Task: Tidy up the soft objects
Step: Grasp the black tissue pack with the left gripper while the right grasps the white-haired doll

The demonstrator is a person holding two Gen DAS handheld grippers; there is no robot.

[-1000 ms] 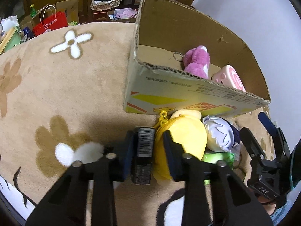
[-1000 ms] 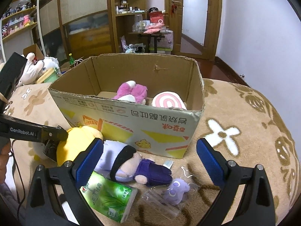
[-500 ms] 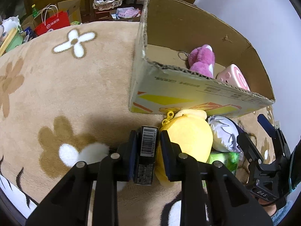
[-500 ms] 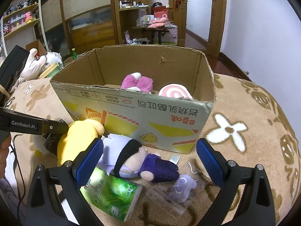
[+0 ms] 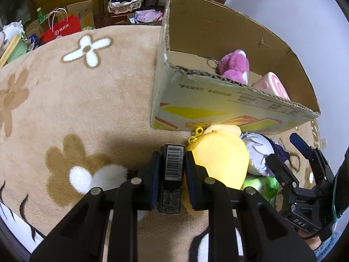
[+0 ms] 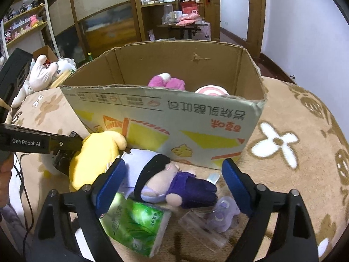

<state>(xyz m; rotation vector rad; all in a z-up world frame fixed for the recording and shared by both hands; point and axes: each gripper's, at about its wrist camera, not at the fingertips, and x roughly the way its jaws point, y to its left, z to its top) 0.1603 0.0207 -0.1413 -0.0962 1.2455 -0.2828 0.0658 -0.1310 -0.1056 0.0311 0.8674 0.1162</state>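
Note:
My left gripper (image 5: 172, 154) is shut on a small black box with a barcode label (image 5: 173, 166), low over the rug beside a yellow plush (image 5: 220, 159). My right gripper (image 6: 172, 163) hangs over a doll in purple clothes with black hair (image 6: 170, 181). Its jaws are closing, with the doll between them and the blue pads (image 6: 111, 181) not touching it. A green tissue pack (image 6: 135, 220) and a small purple toy in a clear bag (image 6: 220, 214) lie under the gripper. The open cardboard box (image 6: 174, 118) holds a pink plush (image 5: 234, 67) and a pink swirl cushion (image 5: 272, 85).
A tan rug with flower patterns (image 5: 76, 91) covers the surface. A red paper bag (image 5: 61, 29) and cartons stand beyond its far edge. White plush toys (image 6: 41, 74) sit at the left, shelves and a wooden door behind. A hand (image 6: 5, 174) holds the left tool.
The left jaws have drawn in and now press both sides of the black box. The right jaws have narrowed a little around the doll, and the right gripper has edged closer to the cardboard box.

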